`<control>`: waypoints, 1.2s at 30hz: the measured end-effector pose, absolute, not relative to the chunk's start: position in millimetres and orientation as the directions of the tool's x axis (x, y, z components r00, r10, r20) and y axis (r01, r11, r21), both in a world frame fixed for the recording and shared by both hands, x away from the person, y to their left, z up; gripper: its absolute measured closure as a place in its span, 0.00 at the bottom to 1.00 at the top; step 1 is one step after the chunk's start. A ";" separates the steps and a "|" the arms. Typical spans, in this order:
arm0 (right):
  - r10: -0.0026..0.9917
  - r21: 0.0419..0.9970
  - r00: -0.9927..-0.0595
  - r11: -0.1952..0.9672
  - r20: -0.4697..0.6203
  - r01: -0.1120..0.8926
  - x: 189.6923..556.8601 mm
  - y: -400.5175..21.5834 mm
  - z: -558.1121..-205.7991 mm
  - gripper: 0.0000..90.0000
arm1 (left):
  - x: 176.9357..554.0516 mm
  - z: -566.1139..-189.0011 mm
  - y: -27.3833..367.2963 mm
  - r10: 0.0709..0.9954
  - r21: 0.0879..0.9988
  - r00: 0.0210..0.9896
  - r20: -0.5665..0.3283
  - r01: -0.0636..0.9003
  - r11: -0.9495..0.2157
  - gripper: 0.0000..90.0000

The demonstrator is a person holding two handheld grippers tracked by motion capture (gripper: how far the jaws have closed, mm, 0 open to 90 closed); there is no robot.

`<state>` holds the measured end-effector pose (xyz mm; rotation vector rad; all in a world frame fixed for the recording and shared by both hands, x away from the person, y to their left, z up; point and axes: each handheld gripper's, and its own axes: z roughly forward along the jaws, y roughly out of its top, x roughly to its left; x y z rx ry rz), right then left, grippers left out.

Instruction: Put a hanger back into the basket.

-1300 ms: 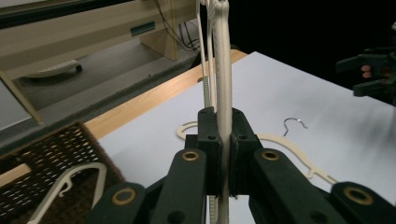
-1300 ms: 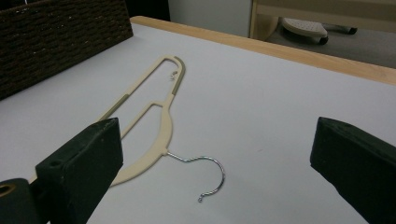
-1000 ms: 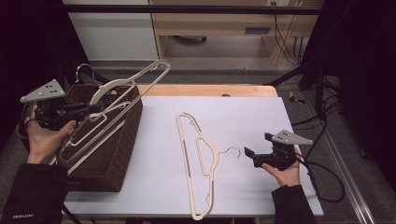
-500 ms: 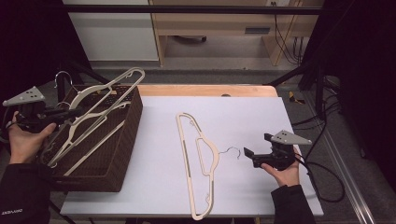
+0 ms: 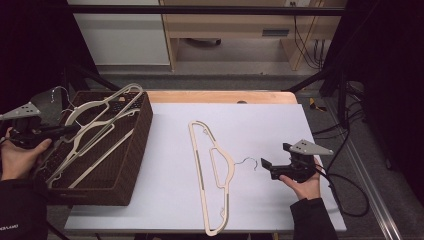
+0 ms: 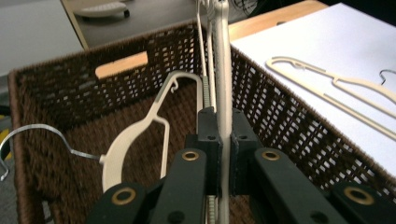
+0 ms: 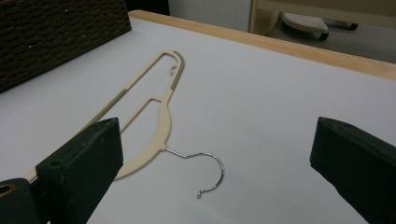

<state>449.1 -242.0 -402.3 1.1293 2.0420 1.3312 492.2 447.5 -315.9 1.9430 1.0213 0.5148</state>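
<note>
1. Cream plastic sits clamped between my left fingers (image 6: pixel 223 154): they are shut tight on the bar of a hanger (image 6: pixel 223 79), which runs straight away from the pads and out over the far rim of the basket (image 6: pixel 116 51).
2. Below and to the left of those fingers, a second hanger (image 6: pixel 135 140) lies inside the basket, its wire hook (image 6: pixel 32 140) reaching past the left wall.
3. From the high view, my left hand (image 5: pixel 17 157) is at the basket's outer left edge, the gripper (image 5: pixel 50 132) points across the open top, and the held hanger (image 5: pixel 102 102) slants up over the far rim.
4. Woven walls close in around the left fingers; the open room is upward and over the right wall toward the bench (image 5: pixel 165 165).
5. My right fingers (image 7: pixel 219 172) stand wide apart with nothing between them.
6. Ahead of them a third hanger (image 7: pixel 161 121) lies flat on the white bench, its wire hook (image 7: pixel 208 170) curling nearest to the pads but apart from them.
7. In the high view, my right gripper (image 5: pixel 267 165) hovers just right of that hook, with bare bench in front and behind, and the bench's right edge (image 5: pixel 320 150) close behind my hand.
8. A wide strip of bare bench lies between the basket's right wall and the flat hanger.
</note>
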 end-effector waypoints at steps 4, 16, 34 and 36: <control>0.823 0.899 -0.565 0.203 0.059 0.388 449.3 -241.8 -402.6 0.03 | 492.1 -319.0 448.7 0.813 0.835 0.581 -0.037 0.464 -0.294 0.96; 0.823 0.902 -0.564 0.196 0.062 0.386 448.6 -243.0 -401.3 0.03 | 504.2 -353.6 432.5 0.821 0.767 0.567 -0.067 0.555 -0.321 0.96; 0.822 0.900 -0.566 0.201 0.060 0.386 449.1 -241.9 -401.6 0.03 | 491.0 -360.5 447.1 0.931 0.781 0.338 -0.137 0.616 -0.109 0.72; 0.822 0.902 -0.566 0.196 0.062 0.385 448.9 -242.6 -401.0 0.03 | 483.1 -352.3 445.3 0.934 0.806 0.338 -0.119 0.582 -0.108 0.68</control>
